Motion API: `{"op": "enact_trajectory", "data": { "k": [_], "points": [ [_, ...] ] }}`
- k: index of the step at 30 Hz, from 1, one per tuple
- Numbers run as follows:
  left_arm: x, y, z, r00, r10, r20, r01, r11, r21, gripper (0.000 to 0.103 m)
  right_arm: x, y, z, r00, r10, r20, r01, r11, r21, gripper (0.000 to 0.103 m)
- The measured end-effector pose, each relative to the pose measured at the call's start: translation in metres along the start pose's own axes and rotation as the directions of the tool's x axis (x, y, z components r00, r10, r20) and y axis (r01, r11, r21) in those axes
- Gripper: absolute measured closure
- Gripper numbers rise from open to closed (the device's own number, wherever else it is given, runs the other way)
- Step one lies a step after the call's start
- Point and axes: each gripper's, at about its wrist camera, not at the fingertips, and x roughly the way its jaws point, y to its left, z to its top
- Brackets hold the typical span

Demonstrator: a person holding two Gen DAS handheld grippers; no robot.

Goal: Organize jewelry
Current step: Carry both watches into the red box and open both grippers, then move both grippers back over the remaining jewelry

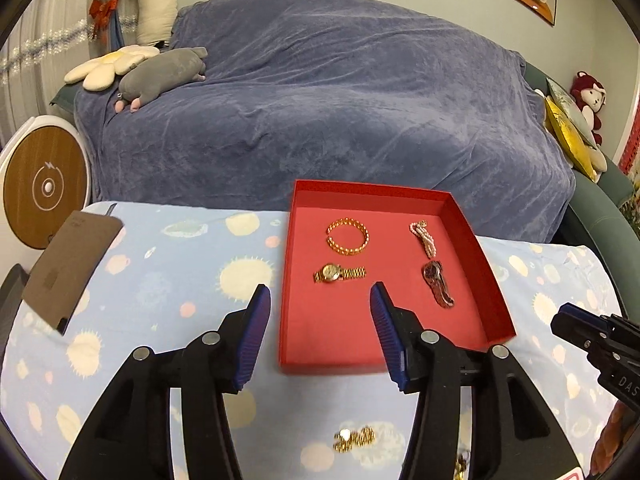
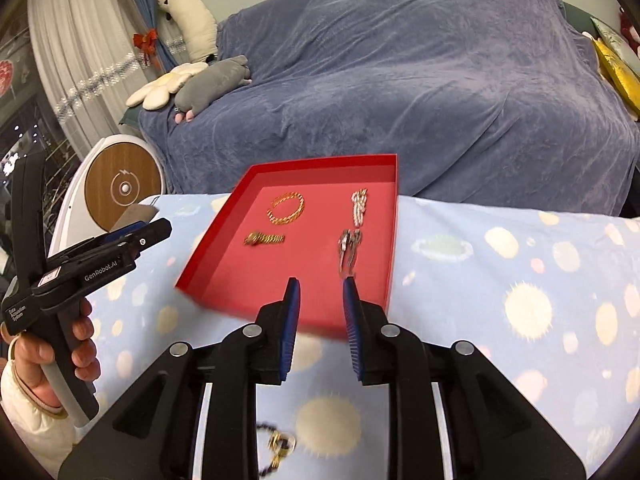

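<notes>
Already the red tray (image 1: 472,240) is holding four pieces in two rows: a gold bracelet (image 1: 347,237) far left, a pearl strand (image 1: 423,237) far right, a gold watch (image 1: 338,273) near left and a dark watch (image 1: 438,283) near right. What is remaining to be sorted is lying on the patterned cloth (image 1: 160,264) on the near side of the tray, low in both wrist views and partly hidden by the gripper frames.

The left gripper (image 1: 320,300) is standing about half open, holding nothing, and pointing across the tray's near left corner. A loose gold piece (image 1: 354,438) is lying nearer than its fingertips, between the two arms of its frame, so the coming reach is likely backward and down, not forward. It is blurred; its long axis seems to be running left to right, though I cannot tell that firmly.

The right gripper (image 2: 320,292) is standing only slightly parted, empty, aiming at the tray's near edge just short of the dark watch. A gold-and-dark chain (image 2: 280,446) is lying under it, trailing toward the near left; its outline is too smeared to read further.

Judging by position, each hand is nearer its own piece.
</notes>
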Motion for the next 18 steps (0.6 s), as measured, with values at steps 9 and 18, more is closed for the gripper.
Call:
{"op": "enact_trajectory", "data": {
  "k": [9, 18],
  "points": [
    [-0.038, 0.007, -0.079, 0.998, 0.010, -0.058, -0.013, 0.999, -0.052, 0.053, -0.030, 0.015, -0.082, 0.999, -0.009, -0.044, 0.009, 1.000, 0.002, 0.071],
    [-0.030, 0.010, -0.119, 0.996, 0.008, -0.089, -0.013, 0.999, -0.052, 0.053, -0.011, 0.032, -0.122, 0.993, -0.008, -0.116, 0.004, 0.999, -0.033, 0.071]
  ]
}}
